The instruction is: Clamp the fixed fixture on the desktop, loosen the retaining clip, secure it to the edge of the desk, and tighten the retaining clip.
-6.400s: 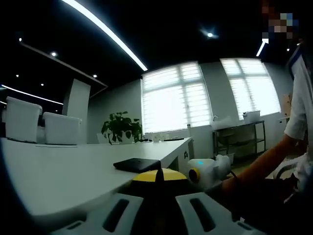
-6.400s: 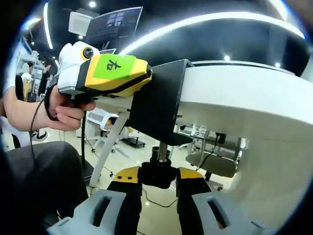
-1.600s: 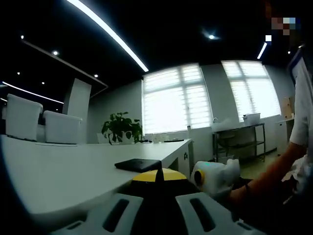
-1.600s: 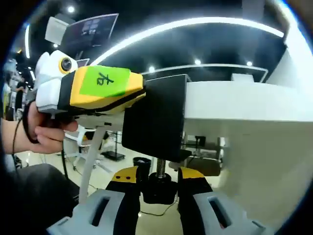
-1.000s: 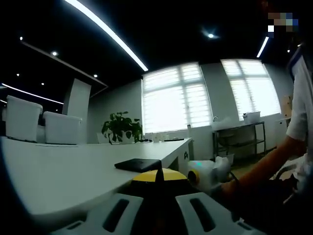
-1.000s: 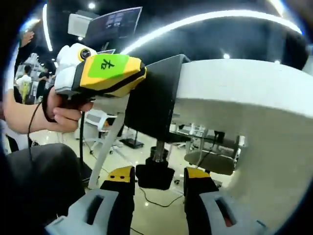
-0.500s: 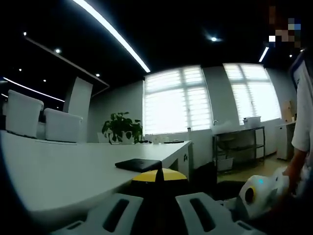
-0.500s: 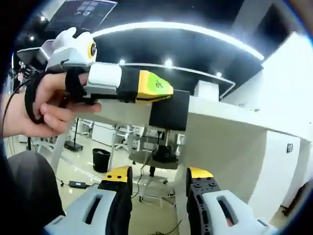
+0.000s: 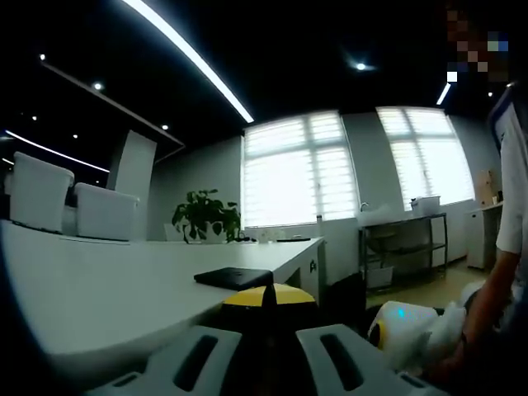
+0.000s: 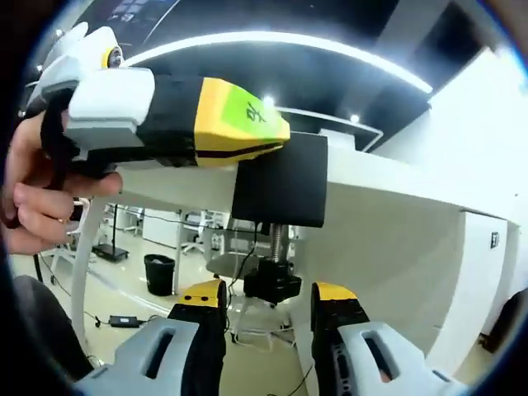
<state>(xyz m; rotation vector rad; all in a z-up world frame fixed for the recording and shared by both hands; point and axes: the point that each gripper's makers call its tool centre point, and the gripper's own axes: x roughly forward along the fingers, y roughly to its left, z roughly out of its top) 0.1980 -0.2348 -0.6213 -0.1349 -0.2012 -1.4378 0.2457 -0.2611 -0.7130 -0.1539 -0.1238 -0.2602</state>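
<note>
**Black fixture clamped on the desk edge, right claw spread below its screw knob**

In the right gripper view the black fixture (image 10: 279, 190) sits on the edge of the white desk (image 10: 388, 239), its flat face hanging down over the rim. A threaded screw runs down from it to a black knob, the retaining clip (image 10: 272, 285), under the desk edge. The right claw (image 10: 266, 318) stands spread, its yellow-tipped jaws on either side of the knob and apart from it, gripping nothing. The left claw (image 10: 247, 136), yellow and black with a green label, comes in from the left and meets the fixture's top; a hand (image 10: 37, 194) holds its grip.

In the left gripper view the left claw (image 9: 266, 318) looks along the desk (image 9: 107, 289); its jaws are pressed onto the fixture (image 9: 266, 330), dark between them. Further along lies a flat black object (image 9: 233, 277), and a potted plant (image 9: 205, 219) stands before bright windows (image 9: 301, 169). The right claw (image 9: 408, 334) shows low on the right.
</note>
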